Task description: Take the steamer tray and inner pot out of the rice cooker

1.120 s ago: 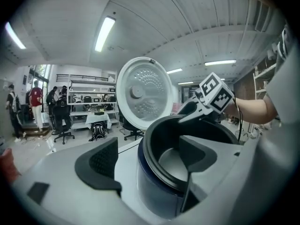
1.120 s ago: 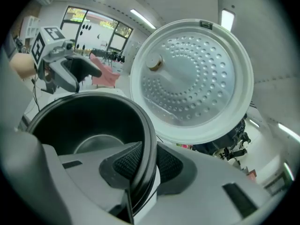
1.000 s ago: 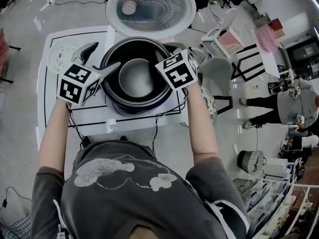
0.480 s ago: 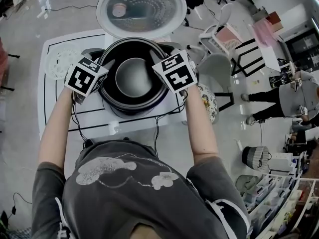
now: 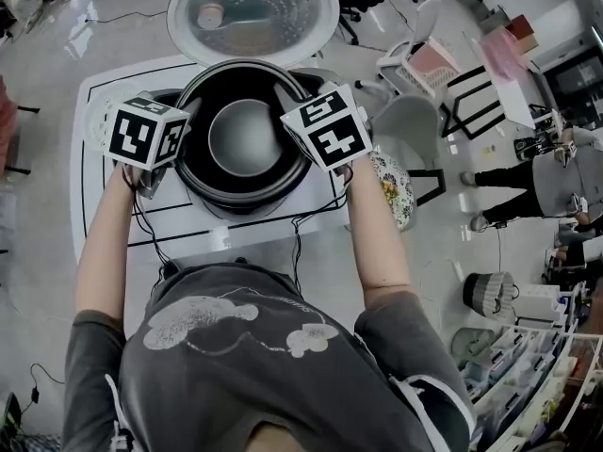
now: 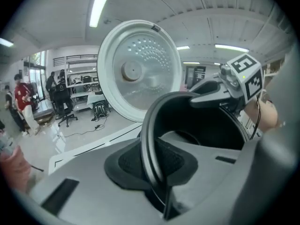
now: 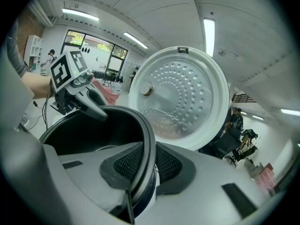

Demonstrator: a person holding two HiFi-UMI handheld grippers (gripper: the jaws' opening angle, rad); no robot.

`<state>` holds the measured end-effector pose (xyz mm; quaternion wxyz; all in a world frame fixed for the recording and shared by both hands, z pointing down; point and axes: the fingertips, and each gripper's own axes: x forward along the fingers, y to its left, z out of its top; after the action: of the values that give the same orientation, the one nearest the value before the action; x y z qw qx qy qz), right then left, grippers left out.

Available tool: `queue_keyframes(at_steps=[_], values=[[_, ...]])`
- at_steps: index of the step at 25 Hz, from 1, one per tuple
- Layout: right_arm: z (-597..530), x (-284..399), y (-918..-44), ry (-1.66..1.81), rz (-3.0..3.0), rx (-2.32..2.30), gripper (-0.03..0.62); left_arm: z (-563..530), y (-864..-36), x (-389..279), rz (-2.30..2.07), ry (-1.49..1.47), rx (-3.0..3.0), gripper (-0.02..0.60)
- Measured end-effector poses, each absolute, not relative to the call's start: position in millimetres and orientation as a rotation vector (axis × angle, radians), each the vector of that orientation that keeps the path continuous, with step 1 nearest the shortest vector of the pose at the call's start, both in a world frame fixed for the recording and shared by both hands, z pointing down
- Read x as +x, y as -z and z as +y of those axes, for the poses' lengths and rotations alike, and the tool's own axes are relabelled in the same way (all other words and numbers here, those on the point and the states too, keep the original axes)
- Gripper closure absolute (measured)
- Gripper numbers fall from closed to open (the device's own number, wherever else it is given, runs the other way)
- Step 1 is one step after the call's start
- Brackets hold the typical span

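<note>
Bright, even indoor light, ceiling strip lamps (image 6: 99,6) high above the left tool (image 6: 157,165), soft glare on the metal lid (image 6: 138,71) beyond it, faint shadows, muted colour, heavy fisheye bending with dark corners in both gripper views, nearest tool parts blurred, head view sharp

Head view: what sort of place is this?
Likely a lab or workshop, not a home kitchen: the rice cooker sits on a line-marked white table, with office chairs and storage shelves nearby.
</note>
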<state>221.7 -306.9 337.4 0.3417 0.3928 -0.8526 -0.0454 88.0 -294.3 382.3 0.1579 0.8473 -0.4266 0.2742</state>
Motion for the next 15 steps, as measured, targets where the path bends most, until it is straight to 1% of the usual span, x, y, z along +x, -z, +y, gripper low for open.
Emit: queue_keyframes(at_steps=[6,15], values=[[-301.6,229.0,-319.2,0.184,-2.274,1.044,0.497,-289.2,-357.7,94.4,-1.265,-0.673,2.443,0.534],[-282.4,228.0,-267.0,0.365,-2.378,1.026,0.499,-266.3,-305.9,94.9,-1.433,-0.552,2.509,0.534]])
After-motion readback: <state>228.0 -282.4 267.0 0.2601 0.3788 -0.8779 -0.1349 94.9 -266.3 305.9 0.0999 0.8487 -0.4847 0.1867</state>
